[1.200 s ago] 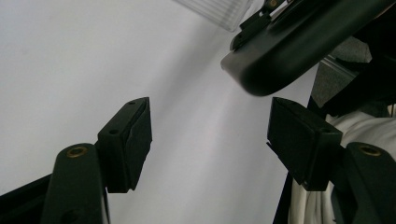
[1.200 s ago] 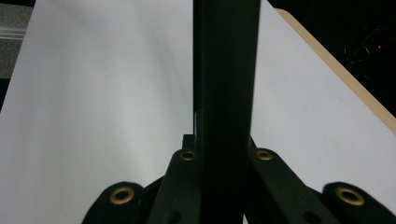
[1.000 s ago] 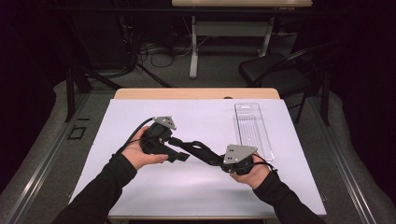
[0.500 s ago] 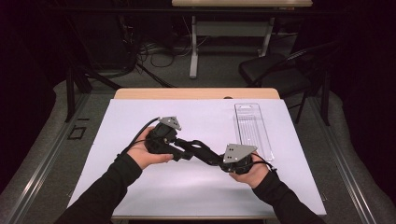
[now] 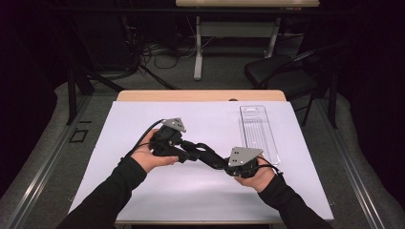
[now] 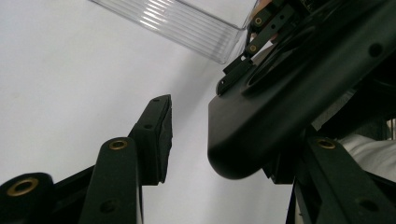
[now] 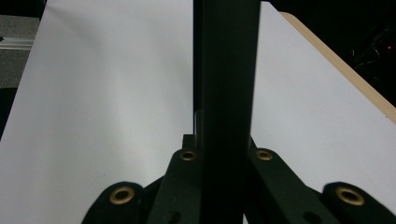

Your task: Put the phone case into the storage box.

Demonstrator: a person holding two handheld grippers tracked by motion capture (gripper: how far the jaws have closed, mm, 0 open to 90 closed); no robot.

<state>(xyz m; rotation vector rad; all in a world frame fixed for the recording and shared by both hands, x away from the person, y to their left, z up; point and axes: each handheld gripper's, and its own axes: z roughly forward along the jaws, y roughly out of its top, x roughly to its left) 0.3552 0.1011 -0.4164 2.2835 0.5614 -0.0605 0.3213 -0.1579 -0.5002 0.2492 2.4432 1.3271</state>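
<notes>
Nearest the person, the right gripper (image 5: pixel 220 163) is seen in the high view over the near half of the white table (image 5: pixel 143 195). It is held low in the right hand (image 5: pixel 258 177) and pointed toward the person's left. In the right gripper view its jaws are clenched on a black bar (image 7: pixel 226 93), one on either flat side. The bar is carried straight out along the line of the jaws.

In the high view the black bar (image 5: pixel 203 153) is held above the sheet, between the two grippers. Its long axis is laid across the table, from the right gripper toward the left one and slightly away from the person. Its free end is therefore turned toward the left gripper (image 5: pixel 190 149), which is the one nearer that end.

In the left gripper view the rounded end of the bar (image 6: pixel 280 102) is already placed between the left jaws. These jaws have just been closing, but a clear gap is left between the one pad (image 6: pixel 159 135) that is visible and the bar. The far jaw is mostly hidden behind the bar, so contact there cannot be judged. The bar is thus not yet gripped on this side. The closing is judged to turn on the bar's flat faces being kept square to the pads.

Farther off, a clear plastic tray (image 5: pixel 258 131) is laid lengthwise at the right of the sheet, well apart from both grippers.
</notes>
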